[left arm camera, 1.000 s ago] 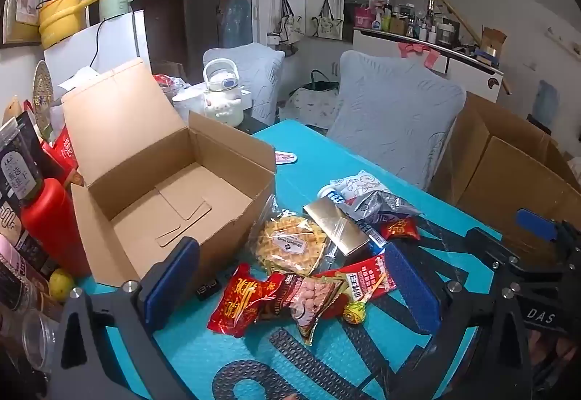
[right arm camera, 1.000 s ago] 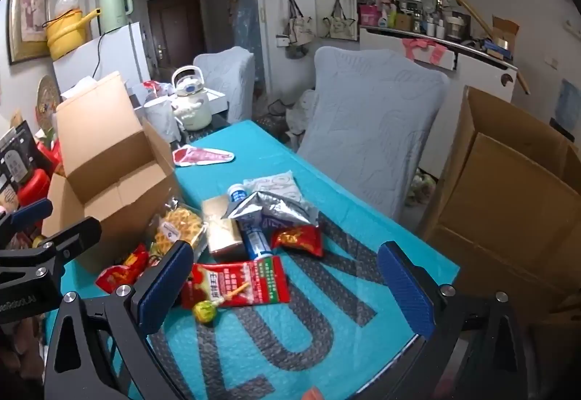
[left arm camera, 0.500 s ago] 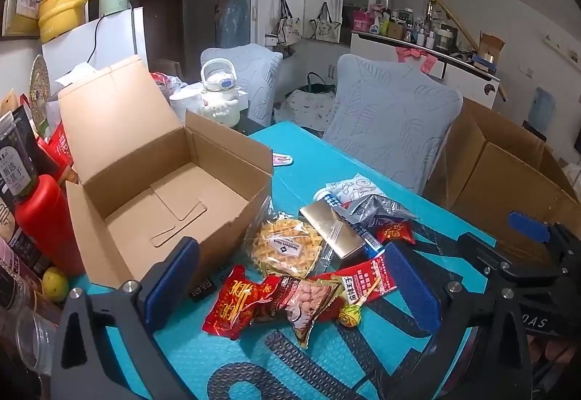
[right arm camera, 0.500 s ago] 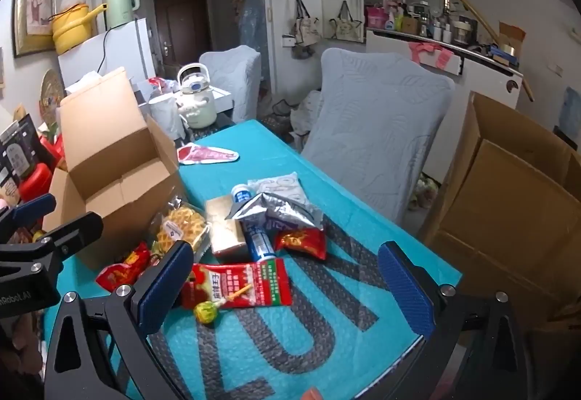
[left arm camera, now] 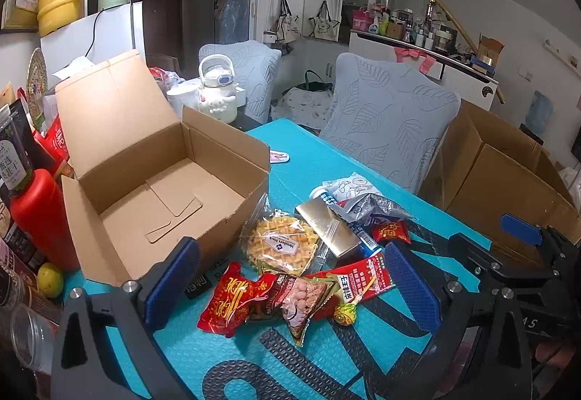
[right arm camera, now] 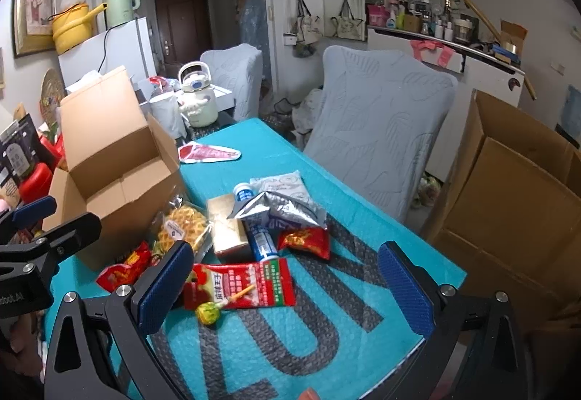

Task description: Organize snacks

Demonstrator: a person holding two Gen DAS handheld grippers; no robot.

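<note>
Both claws gape wide, gripping nothing: I see left claw (left arm camera: pixel 290 285) over the red peanut pack (left arm camera: pixel 267 300), right claw (right arm camera: pixel 287 285) over the red lolly packet (right arm camera: pixel 241 285). Snack pile sits mid-tabletop (right arm camera: pixel 326 345); waffle bag (left arm camera: pixel 281 245) at 12 o'clock from the peanuts, touching the empty cardboard box (left arm camera: pixel 159 189) at 10 o'clock.
</note>
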